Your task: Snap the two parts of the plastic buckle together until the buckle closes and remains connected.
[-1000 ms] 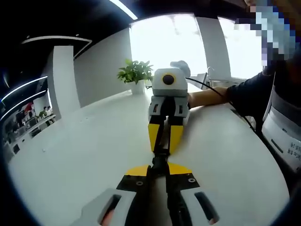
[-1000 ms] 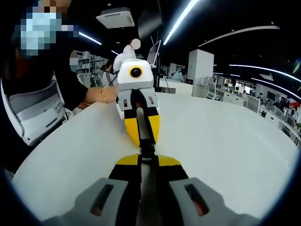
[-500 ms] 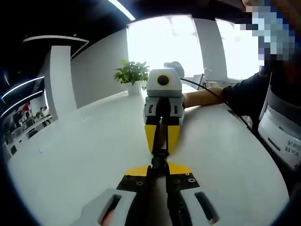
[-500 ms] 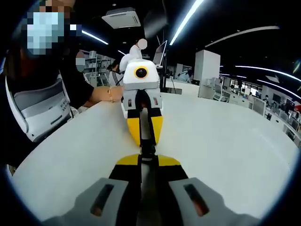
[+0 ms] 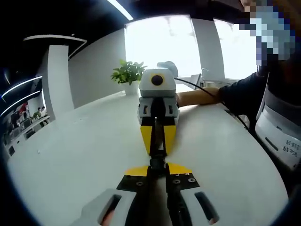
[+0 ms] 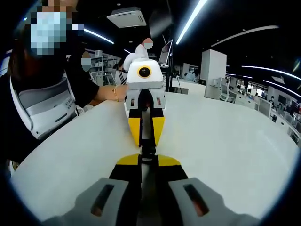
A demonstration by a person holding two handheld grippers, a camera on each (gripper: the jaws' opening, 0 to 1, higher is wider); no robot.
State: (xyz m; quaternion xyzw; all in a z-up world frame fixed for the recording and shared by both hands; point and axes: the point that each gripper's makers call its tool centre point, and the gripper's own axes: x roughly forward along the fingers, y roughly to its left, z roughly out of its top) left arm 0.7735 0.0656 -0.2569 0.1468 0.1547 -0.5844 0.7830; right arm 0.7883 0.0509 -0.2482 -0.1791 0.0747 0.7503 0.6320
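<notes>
Both grippers face each other nose to nose over the white desk (image 5: 70, 155), and the black plastic buckle (image 5: 157, 162) sits right between them. In the left gripper view, the left gripper (image 5: 157, 170) has its jaws drawn in narrow, pinching one end of the buckle, while the right gripper (image 5: 157, 141) comes in from directly opposite, its yellow jaws closed just as tight around the other end. The right gripper view mirrors this: right gripper (image 6: 149, 162) low in front, left gripper (image 6: 146, 141) straight beyond the buckle (image 6: 148, 151).

Why head-on like this? A buckle of this kind closes along one line, so holding each half by its tail and aiming the two dead straight lets the push go cleanly into the latch. That reads as the pressing-together step, at or near the click.

Now the hard part: the joint itself is a thin dark sliver wedged among four jaws. Whether the halves are fully seated, partly in, or only touching, I cannot tell. Any strap is lost in the dark gap between the jaws. Behind the buckle, a person's forearm (image 5: 200, 96) rests near the desk edge, and a potted plant (image 5: 127, 75) stands beyond.
</notes>
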